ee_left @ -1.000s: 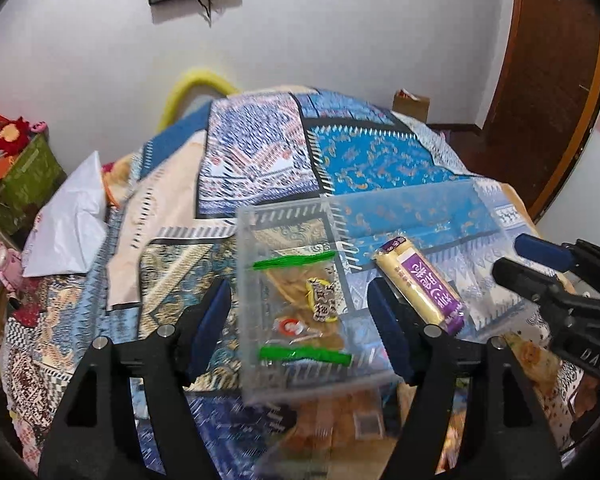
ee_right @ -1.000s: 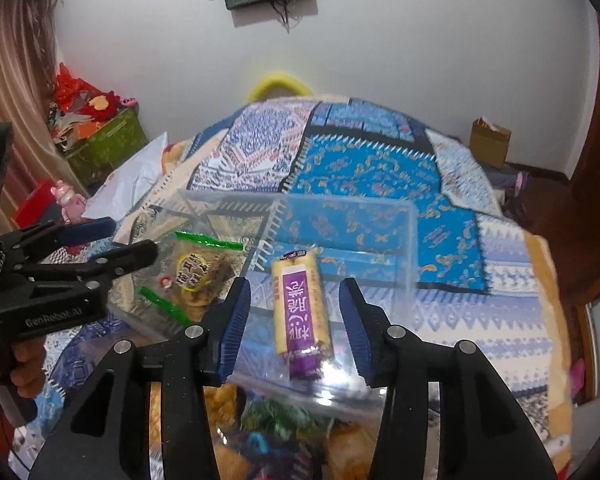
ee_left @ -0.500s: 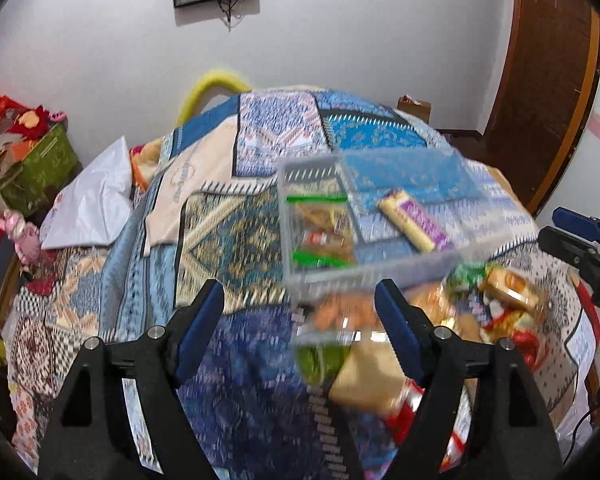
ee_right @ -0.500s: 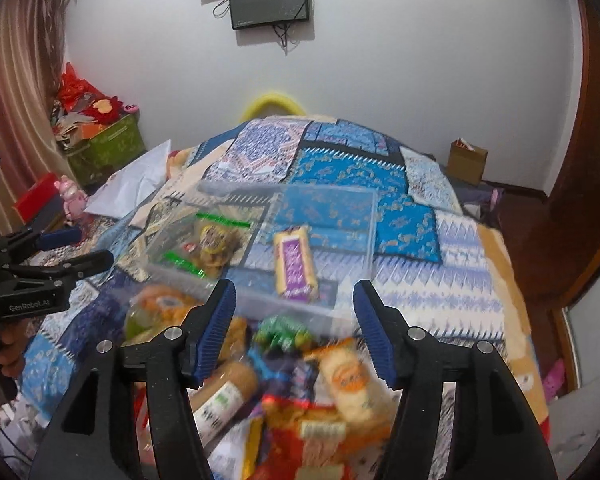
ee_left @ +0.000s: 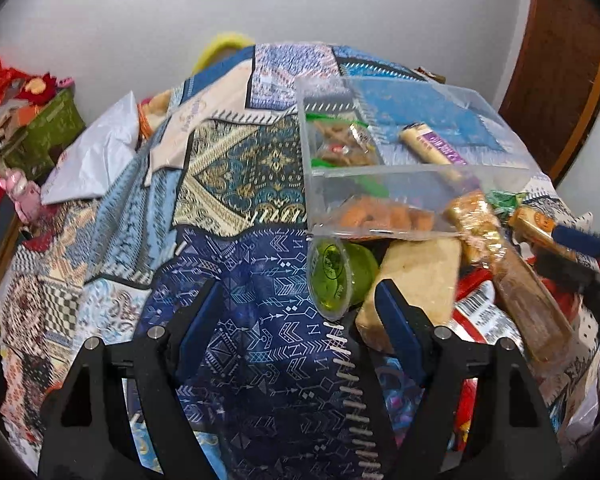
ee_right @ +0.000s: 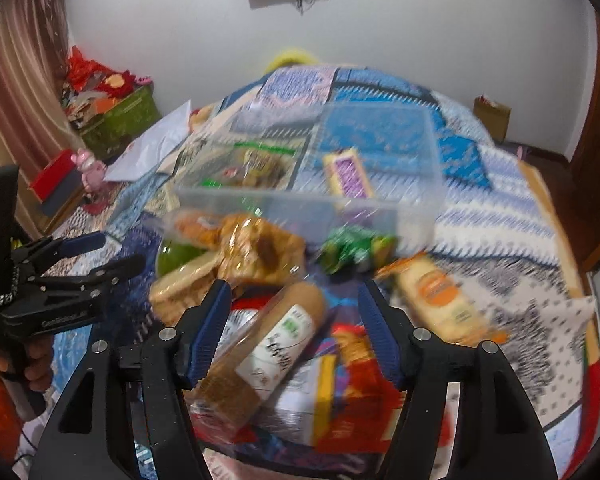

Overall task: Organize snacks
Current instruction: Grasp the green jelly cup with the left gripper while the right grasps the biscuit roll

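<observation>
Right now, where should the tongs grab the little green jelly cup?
Grip the green jelly cup across its round body, just behind the wide lid rim. It lies on its side, lid toward the left tongs, so come from the near left; the beige packet crowds its right.

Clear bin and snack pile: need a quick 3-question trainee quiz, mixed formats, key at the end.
1. True or false: the clear plastic bin is empty.
2. Multiple choice: the green jelly cup lies (A) inside the bin, (B) on the quilt just outside the bin's near wall, (C) in the left claw.
3. Fill in: the right claw hovers open above a long brown ____ with a white label.

Key
1. False: it holds a purple-and-yellow snack bar and a green-edged cookie pack.
2. B
3. Snack roll, lying on the snack pile.
</observation>
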{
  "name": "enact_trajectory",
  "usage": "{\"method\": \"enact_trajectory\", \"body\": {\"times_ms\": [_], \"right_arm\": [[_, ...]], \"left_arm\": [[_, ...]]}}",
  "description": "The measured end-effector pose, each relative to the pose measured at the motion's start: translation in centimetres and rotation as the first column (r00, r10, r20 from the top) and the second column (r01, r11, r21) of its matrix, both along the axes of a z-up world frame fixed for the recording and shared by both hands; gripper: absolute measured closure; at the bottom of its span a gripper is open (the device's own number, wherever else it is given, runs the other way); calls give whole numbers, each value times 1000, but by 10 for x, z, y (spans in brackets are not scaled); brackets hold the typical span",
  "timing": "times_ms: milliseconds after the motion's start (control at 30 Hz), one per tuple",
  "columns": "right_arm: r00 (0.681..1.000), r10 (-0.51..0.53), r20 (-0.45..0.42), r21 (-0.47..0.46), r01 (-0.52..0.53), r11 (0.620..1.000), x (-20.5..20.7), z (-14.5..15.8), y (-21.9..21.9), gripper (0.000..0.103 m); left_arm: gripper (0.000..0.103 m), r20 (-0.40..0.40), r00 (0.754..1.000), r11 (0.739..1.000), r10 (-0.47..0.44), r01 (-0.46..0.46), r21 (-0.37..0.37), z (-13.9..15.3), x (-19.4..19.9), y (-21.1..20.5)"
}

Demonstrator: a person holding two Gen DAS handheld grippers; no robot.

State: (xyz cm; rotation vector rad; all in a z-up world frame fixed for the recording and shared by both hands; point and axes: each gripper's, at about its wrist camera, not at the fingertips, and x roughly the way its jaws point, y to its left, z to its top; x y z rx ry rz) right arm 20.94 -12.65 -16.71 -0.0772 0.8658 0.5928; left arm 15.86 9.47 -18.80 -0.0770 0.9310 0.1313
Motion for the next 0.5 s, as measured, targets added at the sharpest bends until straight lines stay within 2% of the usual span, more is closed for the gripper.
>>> {"method": "enact_trajectory", "body": {"times_ms": [167, 300, 500], "right_arm": [[999, 35, -38, -28, -36, 999, 0, -16, 14, 41], [999, 44, -29, -65, -46, 997, -3, -23, 14, 41], [996, 47, -77, -20, -49, 999, -1, -28, -3, 41]], "left_arm": [[25, -37, 999, 999, 15, -16, -28, -18, 16, 3], [24, -16, 1000, 998, 22, -23, -50, -24, 23, 1], [24, -17, 1000, 997, 25, -26, -74, -29, 36, 0]]}}
